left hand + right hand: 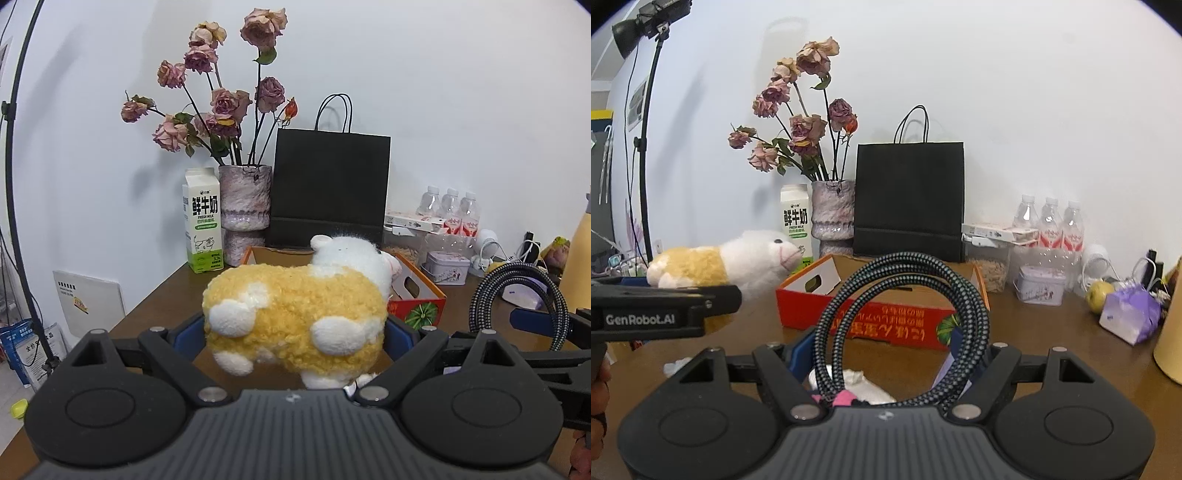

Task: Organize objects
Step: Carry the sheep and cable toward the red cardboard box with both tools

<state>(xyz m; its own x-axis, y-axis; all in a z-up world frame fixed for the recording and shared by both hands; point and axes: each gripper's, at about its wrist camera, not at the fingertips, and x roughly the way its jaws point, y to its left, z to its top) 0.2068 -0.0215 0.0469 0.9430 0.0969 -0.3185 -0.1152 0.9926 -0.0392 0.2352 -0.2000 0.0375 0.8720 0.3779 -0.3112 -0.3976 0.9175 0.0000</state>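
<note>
Left wrist view: your left tongs are clenched on the plush, a yellow and white woolly animal, with a blue pad pressed to each flank. You hold it clear of the desk, its white head turned toward the box, the red carton with an open top that serves here as the landmark. The plush hangs in front of the box's near left corner and hides most of the opening. Behind the box stands the black bag, upright against the wall. Left of the bag, behind the box's far left corner, are the vase with dried roses and the milk carton, which is just beside the vase. Right of the box sits a small tin, and behind that three water bottles. In the right wrist view your right tongs are grasping the cable, a braided coil standing upright between the blue pads, held in front of the box's long red side. There the plush shows left of the box, off the desk, next to the other tool's black arm. Under the coil, white crumpled tissue lies on the desk in front of the box. Far right of the box are an apple and a purple packet.
</note>
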